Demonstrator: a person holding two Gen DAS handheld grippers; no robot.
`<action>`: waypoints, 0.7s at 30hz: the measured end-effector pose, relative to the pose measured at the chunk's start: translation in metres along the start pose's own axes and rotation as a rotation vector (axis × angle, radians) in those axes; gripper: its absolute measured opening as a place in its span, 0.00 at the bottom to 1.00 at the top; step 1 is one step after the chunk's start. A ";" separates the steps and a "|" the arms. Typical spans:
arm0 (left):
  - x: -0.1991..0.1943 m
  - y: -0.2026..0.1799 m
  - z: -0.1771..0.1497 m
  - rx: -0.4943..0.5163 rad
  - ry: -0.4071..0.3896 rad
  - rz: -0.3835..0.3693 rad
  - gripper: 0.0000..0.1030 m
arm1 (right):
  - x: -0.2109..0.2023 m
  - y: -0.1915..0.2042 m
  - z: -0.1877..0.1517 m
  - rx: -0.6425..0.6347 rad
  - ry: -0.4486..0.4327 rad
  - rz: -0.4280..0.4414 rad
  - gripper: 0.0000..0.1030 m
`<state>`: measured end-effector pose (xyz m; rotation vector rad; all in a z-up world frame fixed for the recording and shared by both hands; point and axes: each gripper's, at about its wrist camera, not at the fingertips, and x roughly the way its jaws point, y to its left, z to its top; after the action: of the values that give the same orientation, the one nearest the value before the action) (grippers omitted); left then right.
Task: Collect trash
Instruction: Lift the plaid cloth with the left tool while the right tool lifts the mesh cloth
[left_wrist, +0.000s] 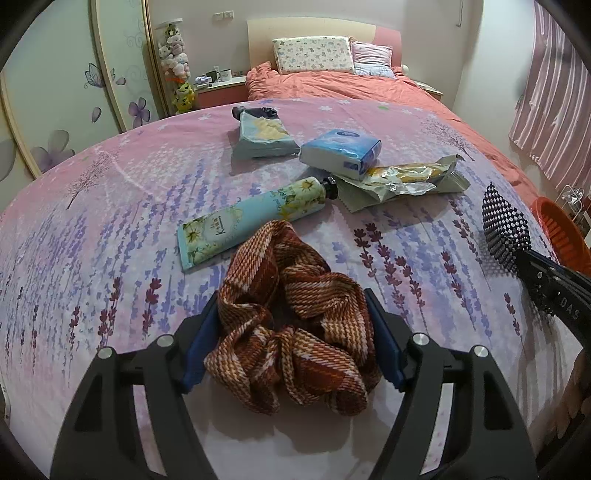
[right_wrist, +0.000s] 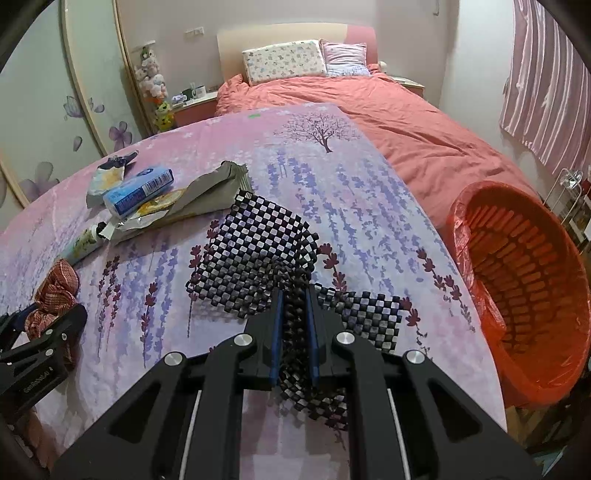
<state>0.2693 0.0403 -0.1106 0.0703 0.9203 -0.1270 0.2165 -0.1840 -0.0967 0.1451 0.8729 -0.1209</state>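
Left hand-held gripper (left_wrist: 291, 343) is clenched on a brown plaid scrunchie (left_wrist: 291, 332) lying on the bed (left_wrist: 92, 221), both pads touching it. Right hand-held gripper (right_wrist: 294, 325) is clenched on a black mesh mat (right_wrist: 255, 251). Beyond the scrunchie lie a hand-cream tube (left_wrist: 255, 218), 2 empty wrappers and a tissue pack (left_wrist: 340, 151). An orange bin (right_wrist: 524, 288) stands beside the bed.

scrunchie (left_wrist: 295, 325): rust-orange plaid | mesh (right_wrist: 255, 251): black-white, seemingly checkered | basket (right_wrist: 524, 273): orange
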 end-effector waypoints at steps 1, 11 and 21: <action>0.000 -0.001 0.000 0.001 0.000 0.002 0.70 | 0.000 -0.001 0.000 0.001 0.000 0.001 0.12; 0.002 -0.001 0.001 0.000 0.001 0.002 0.71 | 0.000 -0.006 0.000 0.016 0.001 0.019 0.12; 0.001 0.000 0.001 0.001 0.001 0.002 0.71 | -0.001 -0.010 0.000 0.025 0.001 0.033 0.12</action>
<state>0.2710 0.0398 -0.1112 0.0717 0.9215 -0.1258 0.2141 -0.1939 -0.0971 0.1829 0.8694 -0.1012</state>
